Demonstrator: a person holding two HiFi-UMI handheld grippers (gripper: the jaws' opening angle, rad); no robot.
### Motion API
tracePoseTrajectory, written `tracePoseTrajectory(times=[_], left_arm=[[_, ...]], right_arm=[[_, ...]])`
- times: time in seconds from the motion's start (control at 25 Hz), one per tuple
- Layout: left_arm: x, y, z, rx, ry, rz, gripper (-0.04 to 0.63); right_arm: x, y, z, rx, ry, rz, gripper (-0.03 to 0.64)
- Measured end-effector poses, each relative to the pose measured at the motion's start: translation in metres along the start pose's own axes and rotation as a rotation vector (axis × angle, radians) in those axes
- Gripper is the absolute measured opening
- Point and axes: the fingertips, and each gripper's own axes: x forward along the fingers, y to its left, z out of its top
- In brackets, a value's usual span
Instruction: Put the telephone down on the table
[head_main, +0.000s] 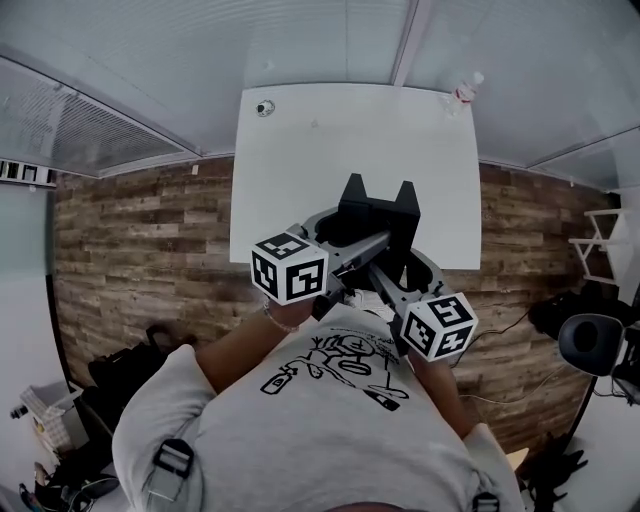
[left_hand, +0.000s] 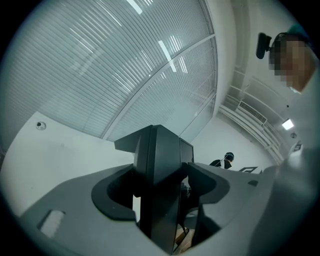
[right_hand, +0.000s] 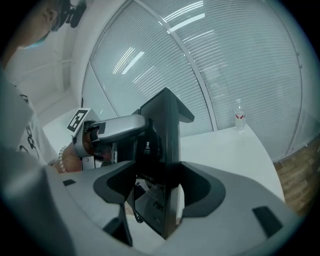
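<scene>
A black telephone (head_main: 378, 214) hangs over the near edge of the white table (head_main: 350, 160), carried between both grippers. My left gripper (head_main: 338, 238) comes in from the left and is shut on the telephone's left side. My right gripper (head_main: 405, 268) comes from the lower right and is shut on its right side. In the left gripper view the telephone (left_hand: 161, 150) stands upright and fills the gap between the jaws of the left gripper (left_hand: 161, 176). The right gripper view shows the telephone (right_hand: 164, 125) wedged in the right gripper (right_hand: 161, 186), with the left gripper (right_hand: 116, 128) behind it.
A clear bottle (head_main: 466, 90) stands at the table's far right corner, and a small round object (head_main: 265, 107) lies at the far left corner. Wooden floor (head_main: 140, 250) surrounds the table. A chair (head_main: 590, 342) is at the right and bags (head_main: 130, 368) at the left.
</scene>
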Motion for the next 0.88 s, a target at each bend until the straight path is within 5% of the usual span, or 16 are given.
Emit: tracePoseTrajectory(times=[0.88], left_arm=[[-0.032, 0.090, 0.077, -0.032, -0.091, 0.070, 0.321]], right_arm=[[0.104, 0.020, 0.058, -0.068, 0.047, 0.076, 0.267]])
